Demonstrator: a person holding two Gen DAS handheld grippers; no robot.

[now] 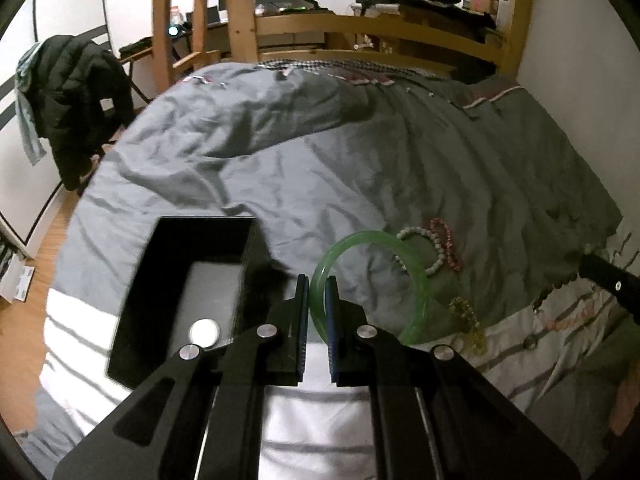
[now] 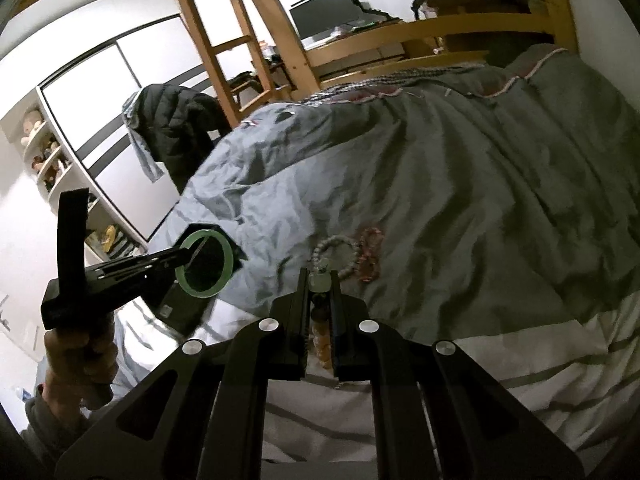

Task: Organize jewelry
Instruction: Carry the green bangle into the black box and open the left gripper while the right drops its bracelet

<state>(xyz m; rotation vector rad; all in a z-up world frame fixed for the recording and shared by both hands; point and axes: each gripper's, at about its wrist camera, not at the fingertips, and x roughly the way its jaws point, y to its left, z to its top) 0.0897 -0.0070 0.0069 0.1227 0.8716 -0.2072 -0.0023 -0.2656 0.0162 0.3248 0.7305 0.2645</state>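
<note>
My left gripper [image 1: 318,286] is shut on the rim of a green bangle [image 1: 372,240], held upright above the grey duvet. A black box [image 1: 148,280] stands open just to its left, with a small white round thing [image 1: 204,332] inside. My right gripper [image 2: 319,280] is shut on a bracelet of brown and orange beads [image 2: 322,344] with a pale green piece at the fingertips. In the right wrist view the left gripper [image 2: 186,256] holds the bangle [image 2: 206,264] out in front of the box [image 2: 180,308]. A pale bead bracelet [image 1: 424,252], a pink one [image 1: 448,244] and a yellow one [image 1: 468,320] lie on the bed.
The bed's grey duvet [image 1: 320,160] has a striped white sheet [image 1: 320,420] at the near edge. A wooden bed frame and ladder [image 1: 240,32] stand at the far end. A dark jacket [image 1: 80,92] hangs on a chair to the left. A hand [image 2: 76,360] grips the left tool.
</note>
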